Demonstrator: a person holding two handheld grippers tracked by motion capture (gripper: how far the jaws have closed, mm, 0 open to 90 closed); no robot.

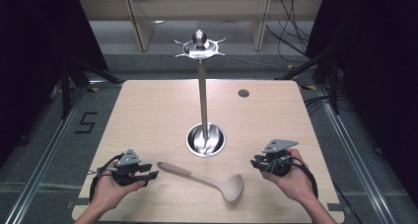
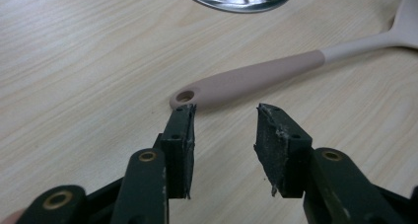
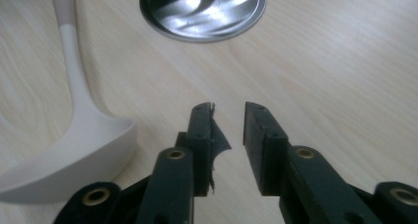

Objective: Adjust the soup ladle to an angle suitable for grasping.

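Table: pale wooden tabletop [image 1: 148, 115].
Stand: tall polished steel pole on a round base [image 1: 205, 139] — mid-table.
Ladle: beige silicone ladle [image 1: 207, 179] lying flat between the grippers.
Left gripper [image 1: 151, 170]: jaws spread — just short of the ladle's handle end.
Right gripper [image 1: 255, 162]: jaws slightly parted, empty.

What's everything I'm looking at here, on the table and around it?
Table: one, light wood, centre of the high view.
Ladle: one, pale pink-beige, lying flat near the front edge, bowl toward the person's right, handle end with its hole toward the left.
Metal stand: one, silver, upright pole rising from a round shiny base mid-table, with a hooked ring at the top.
Round insert: one, grey, set in the tabletop at the far right.
Cables: several, black, on the floor beyond the table.
Floor marking: one, black, left of the table.
Left gripper: one, black, jaws apart, near the ladle's handle end.
Right gripper: one, black, jaws apart, right of the ladle's bowl.
Hands: two, holding the grippers.
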